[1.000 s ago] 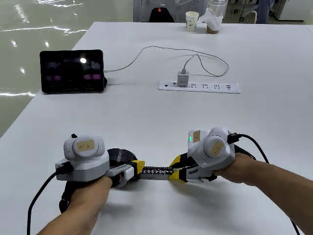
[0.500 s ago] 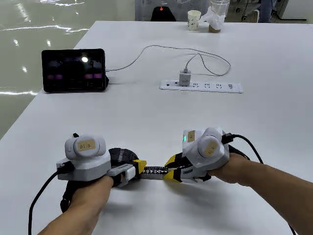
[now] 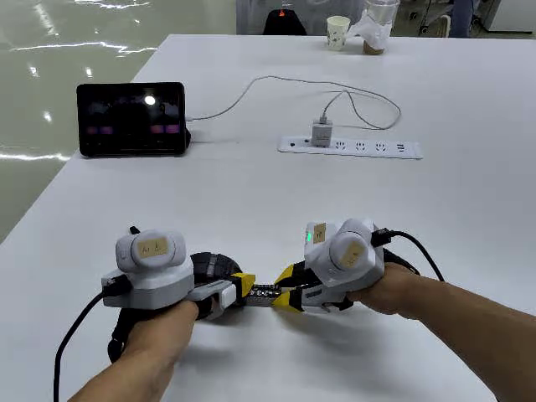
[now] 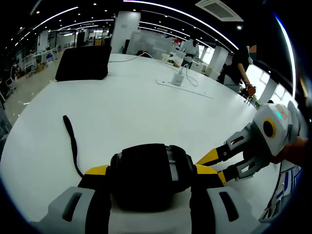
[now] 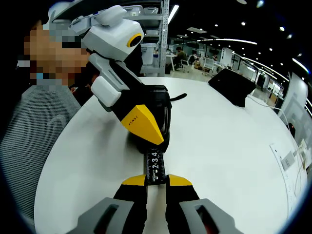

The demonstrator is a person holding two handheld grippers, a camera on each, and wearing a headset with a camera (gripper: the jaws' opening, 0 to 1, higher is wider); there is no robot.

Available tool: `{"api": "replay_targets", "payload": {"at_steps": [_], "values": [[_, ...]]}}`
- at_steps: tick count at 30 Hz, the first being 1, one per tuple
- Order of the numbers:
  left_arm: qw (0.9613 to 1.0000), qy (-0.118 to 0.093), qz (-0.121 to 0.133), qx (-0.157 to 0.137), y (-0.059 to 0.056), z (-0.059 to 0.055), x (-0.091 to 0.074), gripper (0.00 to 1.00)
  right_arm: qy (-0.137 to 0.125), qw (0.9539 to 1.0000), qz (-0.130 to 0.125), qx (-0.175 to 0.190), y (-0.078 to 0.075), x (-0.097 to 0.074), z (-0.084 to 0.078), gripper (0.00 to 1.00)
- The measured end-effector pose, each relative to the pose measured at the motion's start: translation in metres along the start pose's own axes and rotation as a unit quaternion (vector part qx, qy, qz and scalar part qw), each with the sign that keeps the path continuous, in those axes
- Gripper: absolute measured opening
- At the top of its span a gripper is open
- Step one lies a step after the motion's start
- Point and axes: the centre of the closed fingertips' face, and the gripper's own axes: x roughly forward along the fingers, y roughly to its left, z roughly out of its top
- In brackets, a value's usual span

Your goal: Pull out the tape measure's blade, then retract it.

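Clamps the tape measure case [image 4: 146, 180] between the 2 jaws of the left gripper [image 3: 237, 286]. Pinches the blade [image 5: 155, 165] in the right gripper [image 3: 286, 289], jaws closed. Wraps left hand [image 3: 155, 331] and right hand [image 3: 389, 289] behind them, tips facing, near each other.

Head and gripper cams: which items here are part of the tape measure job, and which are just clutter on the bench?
In the job: tape measure case, clamped in the left gripper; blade, a short length out, pinched by the right gripper.
Lying about: tablet; power strip with charger and cable; paper cup at the far edge.
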Motion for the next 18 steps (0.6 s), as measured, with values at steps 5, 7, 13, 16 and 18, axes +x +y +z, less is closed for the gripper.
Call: {"api": "replay_targets", "payload": {"at_steps": [5,7,13,16,18], "values": [[1.0000,0.000,0.000,-0.001,0.000,0.000,0.000,0.60,-0.001,1.0000,0.000,-0.001,0.000,0.003,0.003,0.11],[1.0000,0.000,0.000,-0.001,0.000,0.000,0.000,0.60,-0.001,1.0000,0.001,-0.002,0.000,0.004,0.004,0.11],[1.0000,0.000,-0.001,-0.003,0.000,0.000,0.001,0.60,-0.003,1.0000,0.002,-0.003,0.000,0.008,0.007,0.11],[1.0000,-0.001,-0.001,-0.003,-0.001,0.000,0.001,0.60,-0.004,1.0000,0.003,-0.004,0.000,0.011,0.009,0.11],[1.0000,-0.001,-0.001,-0.004,-0.001,0.000,0.001,0.60,-0.005,1.0000,0.003,-0.005,0.000,0.012,0.011,0.11]]}}
